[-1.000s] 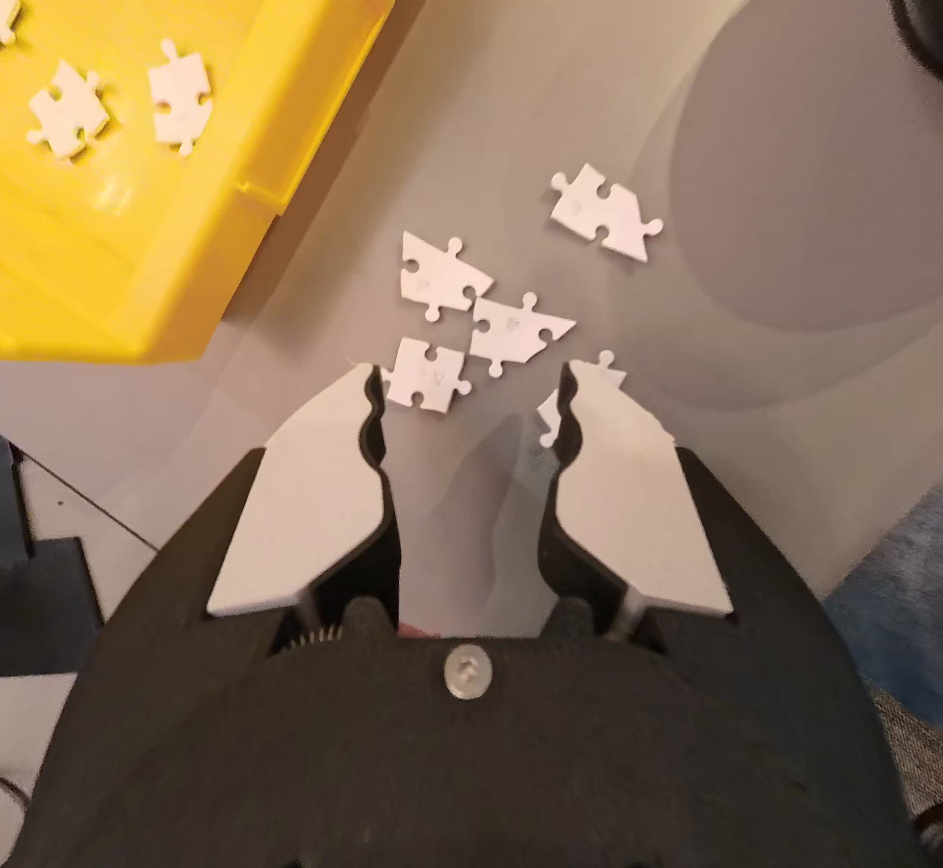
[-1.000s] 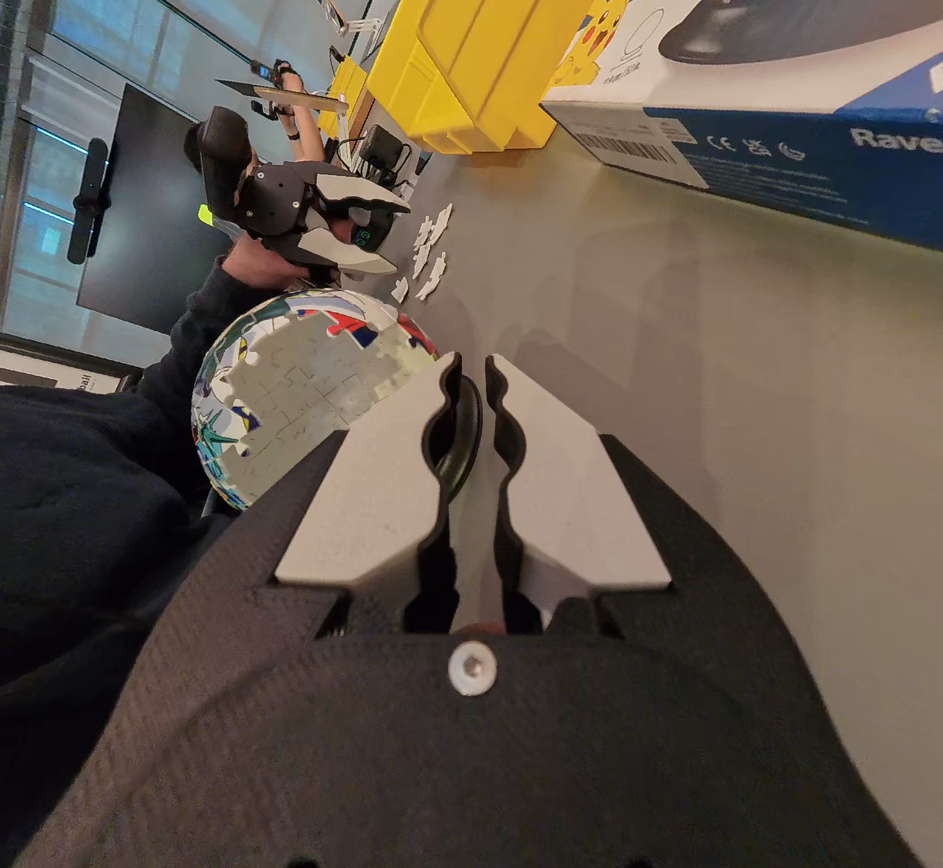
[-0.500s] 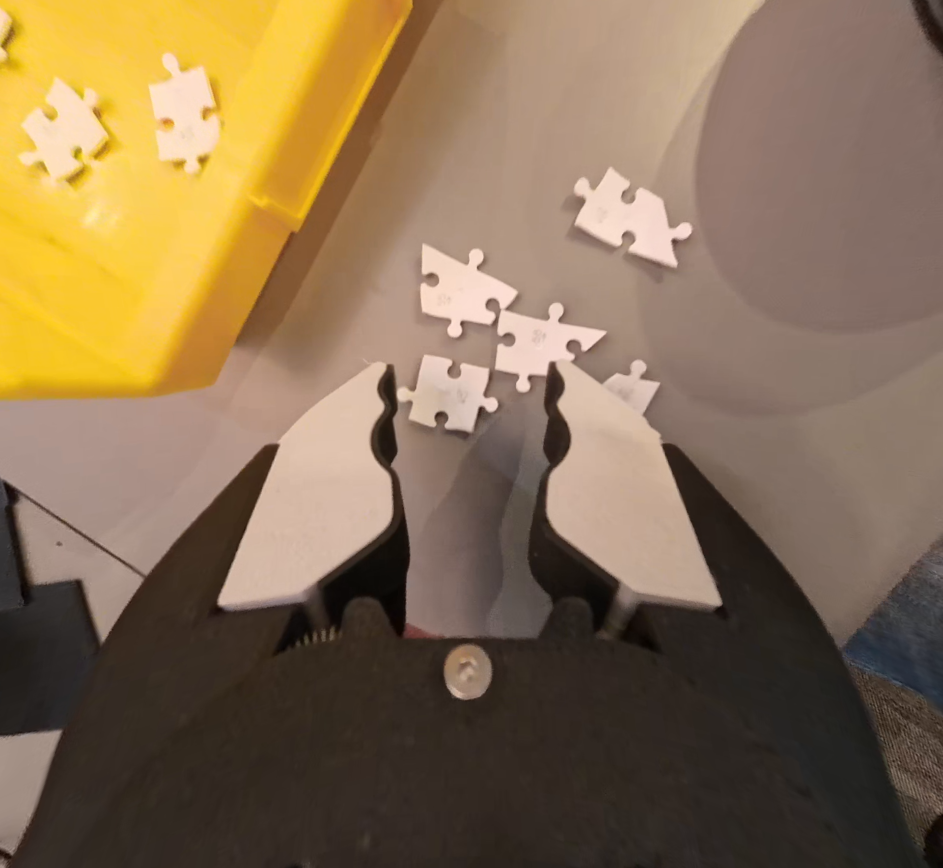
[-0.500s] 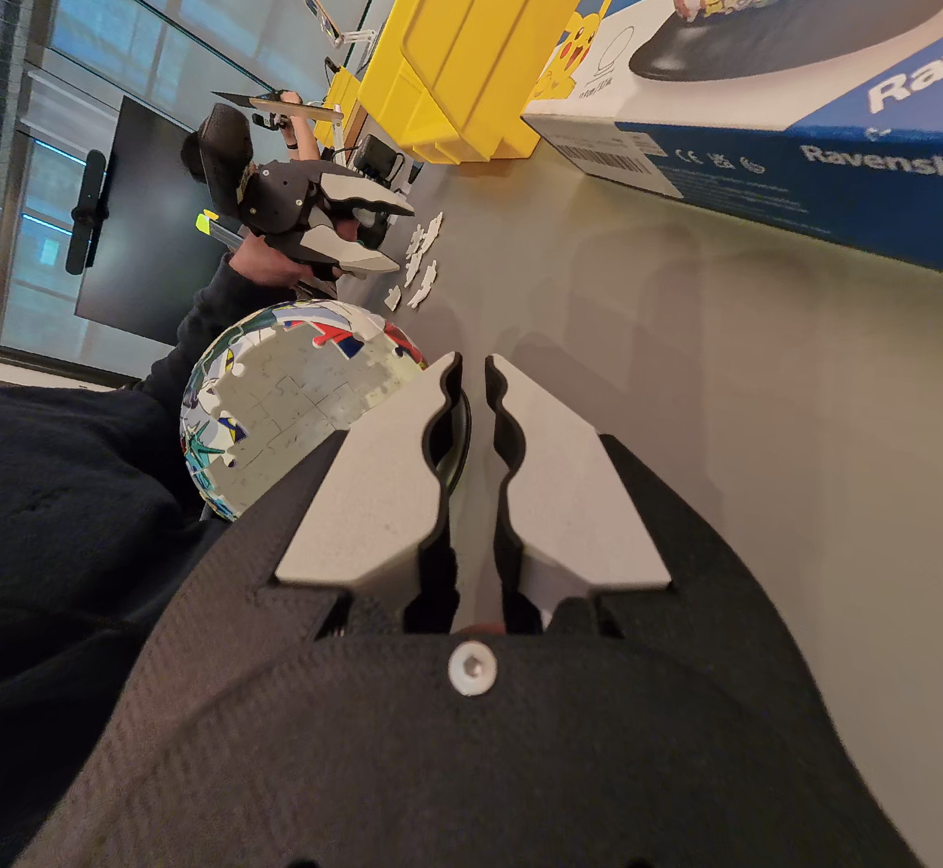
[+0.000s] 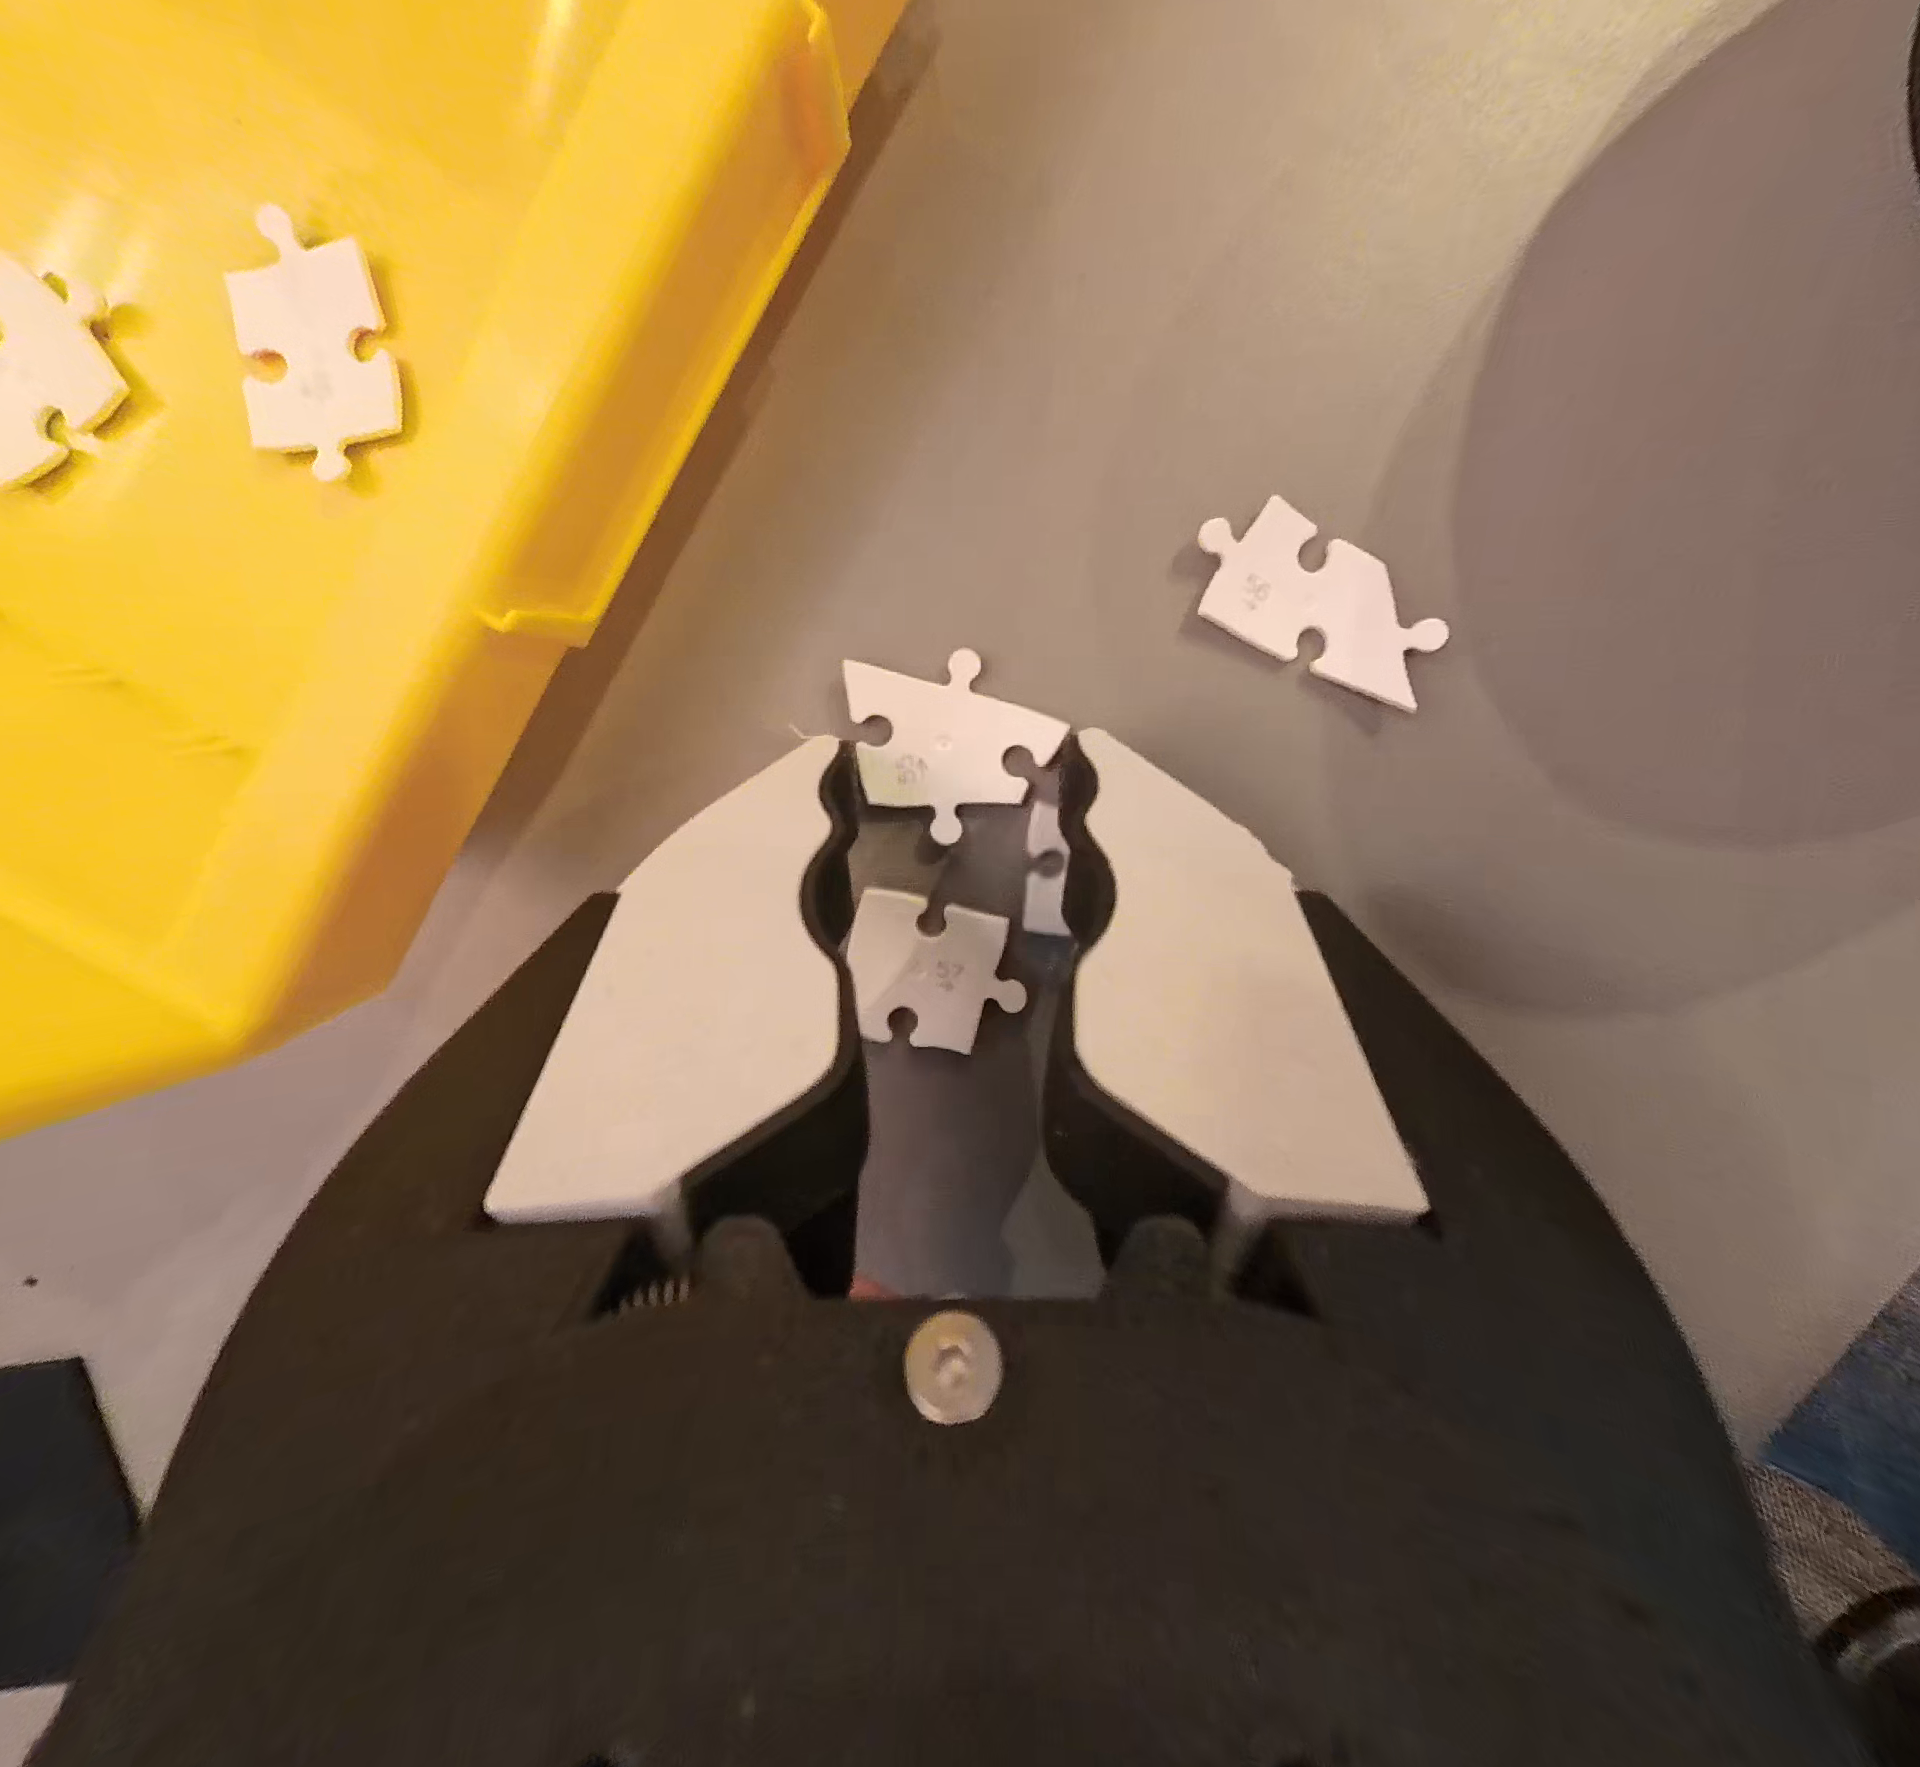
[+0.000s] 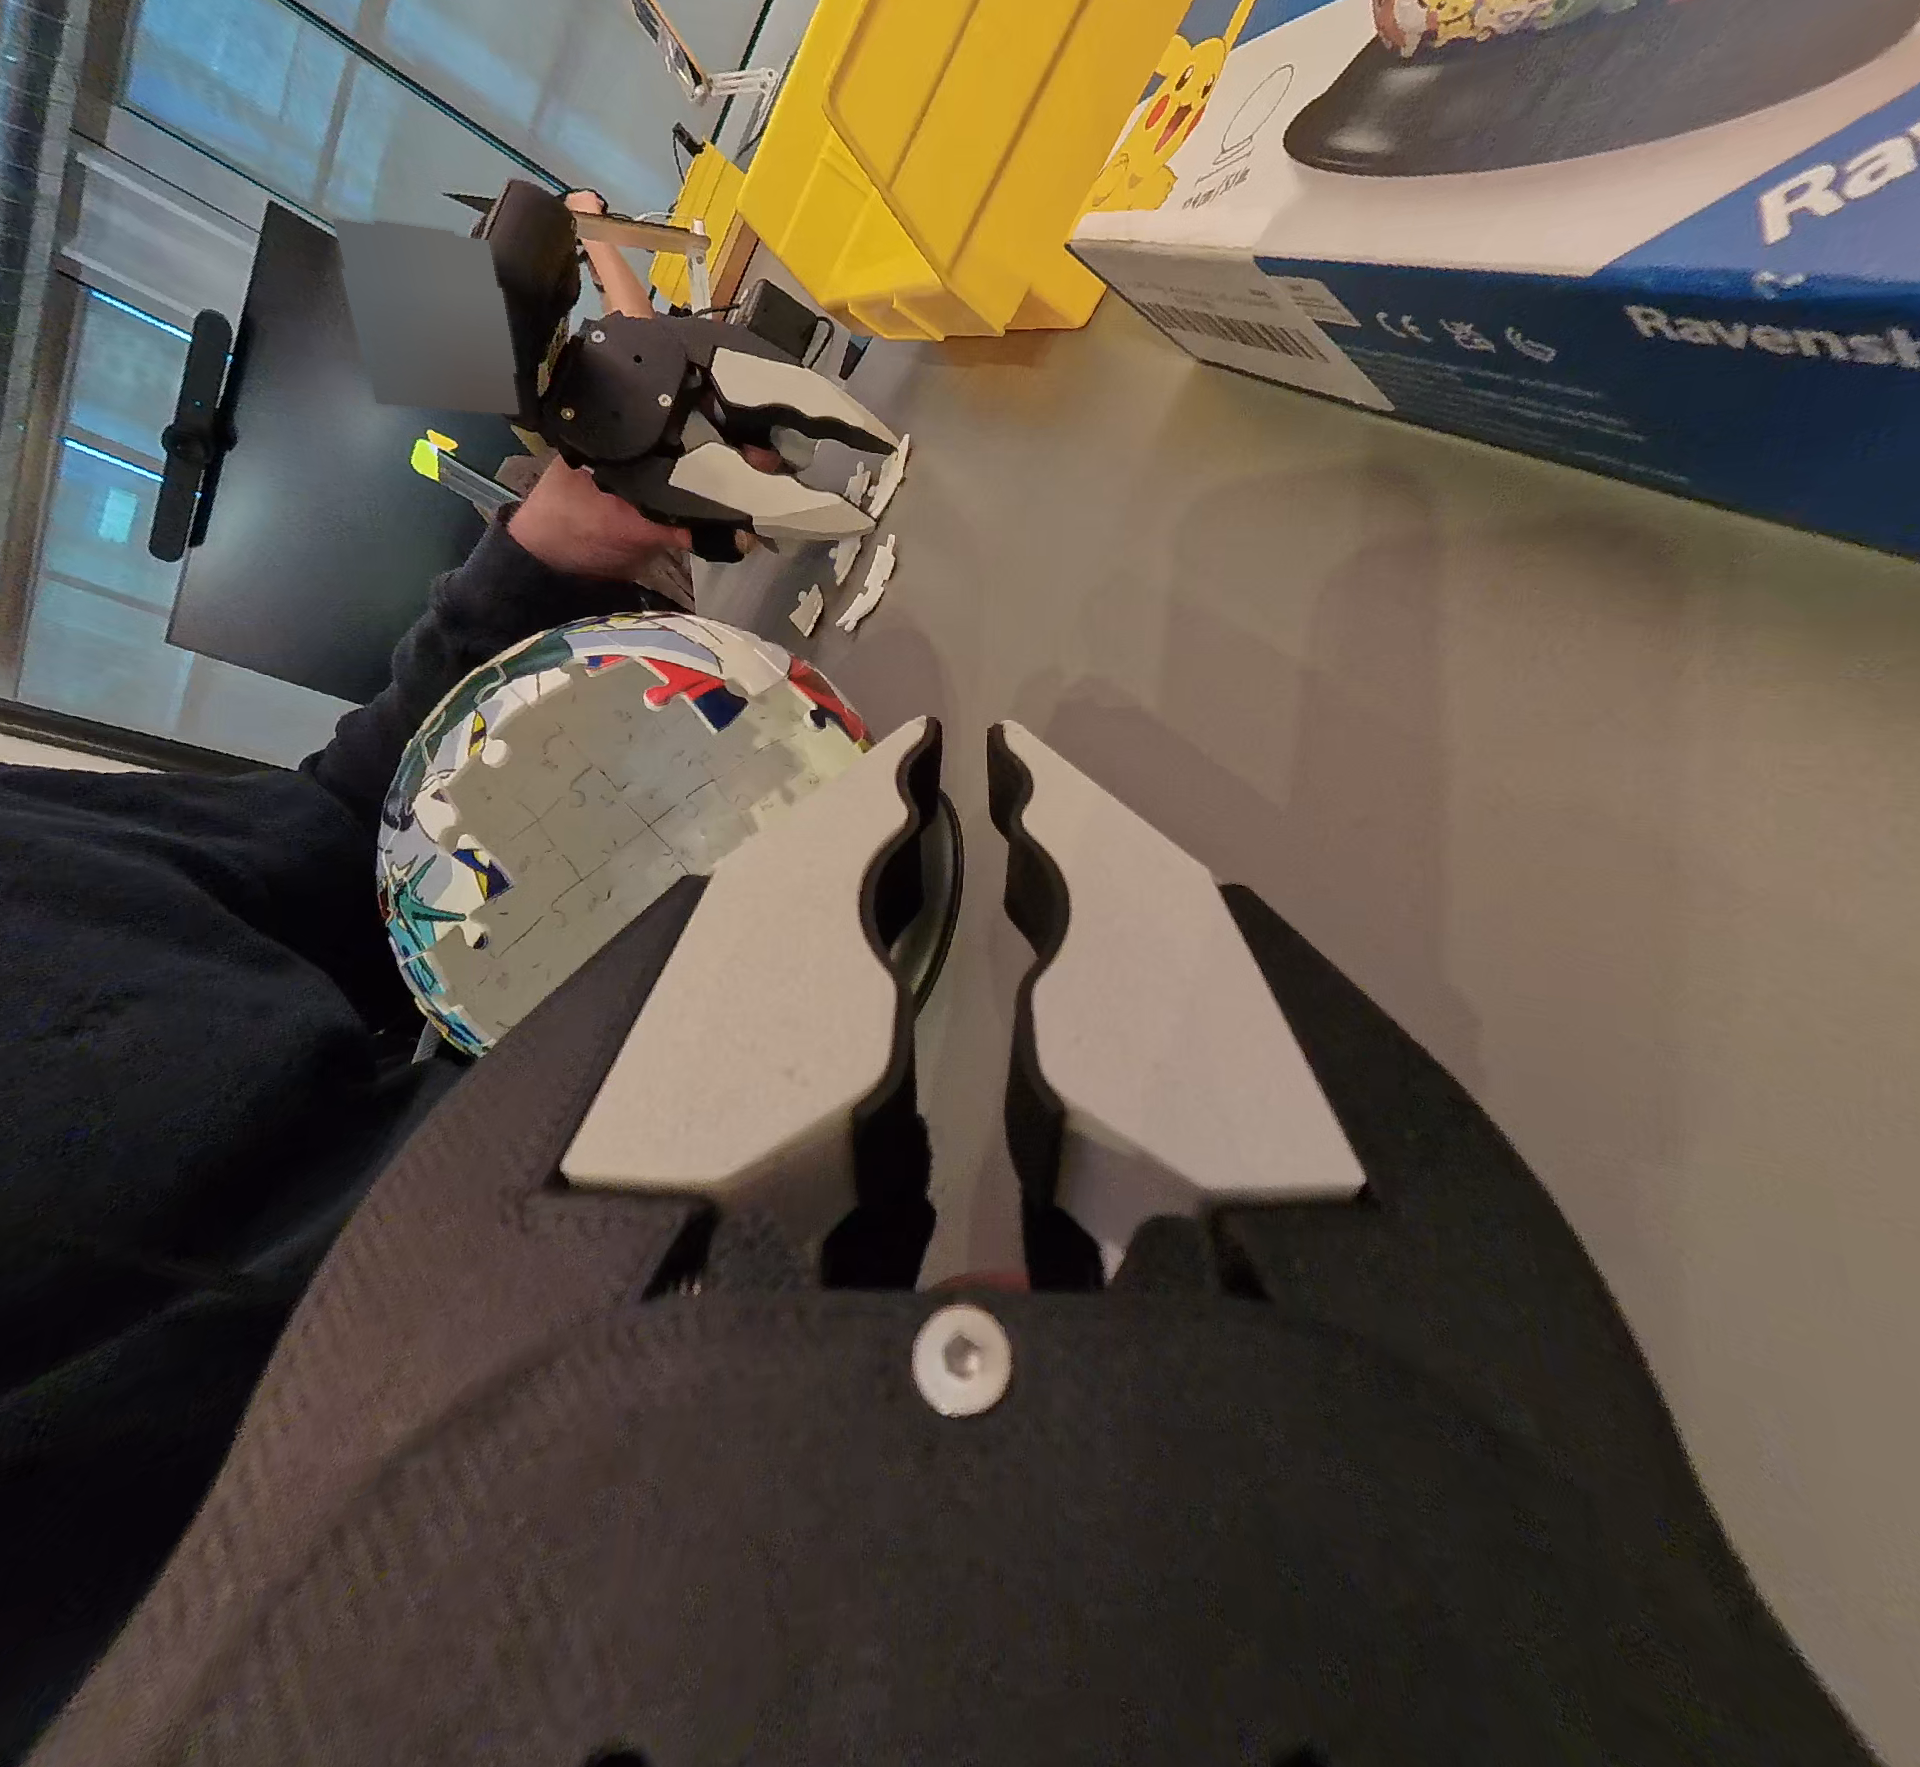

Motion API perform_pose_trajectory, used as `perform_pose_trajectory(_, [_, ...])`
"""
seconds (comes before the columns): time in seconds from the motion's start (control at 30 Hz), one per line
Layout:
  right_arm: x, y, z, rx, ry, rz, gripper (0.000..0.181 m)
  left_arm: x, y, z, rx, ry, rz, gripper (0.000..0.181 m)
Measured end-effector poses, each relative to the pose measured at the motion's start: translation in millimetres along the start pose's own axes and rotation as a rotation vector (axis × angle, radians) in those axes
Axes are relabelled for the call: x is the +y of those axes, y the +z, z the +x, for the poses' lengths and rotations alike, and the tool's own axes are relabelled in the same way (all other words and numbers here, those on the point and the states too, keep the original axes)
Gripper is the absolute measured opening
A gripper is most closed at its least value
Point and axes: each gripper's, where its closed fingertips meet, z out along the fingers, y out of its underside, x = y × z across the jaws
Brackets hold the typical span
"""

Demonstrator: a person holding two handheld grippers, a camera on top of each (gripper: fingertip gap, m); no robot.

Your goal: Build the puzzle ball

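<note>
The left gripper [image 5: 961,761] is low over the grey counter [image 5: 1195,263], its jaws partly open around loose white puzzle pieces [image 5: 940,751], gripping none that shows. The right gripper [image 6: 964,741] has its jaws nearly shut, holding nothing, beside the half-built colourful puzzle ball [image 6: 582,813]. A yellow plastic bin [image 5: 468,367] holds more pieces.

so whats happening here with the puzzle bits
A person is building a puzzle ball with two tools. The left hand-held gripper is down over loose white pieces on the grey table beside a yellow bin, jaws narrowed around them. The right hand-held gripper waits nearly shut beside the half-built ball.
</note>
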Motion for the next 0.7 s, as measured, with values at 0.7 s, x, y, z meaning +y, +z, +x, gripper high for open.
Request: perform_pose_trajectory(0.7, [-79,-3,-79,-0.074,-0.372,-0.048,0.022,-186,-61,89,0.022,0.660,0.224,0.036])
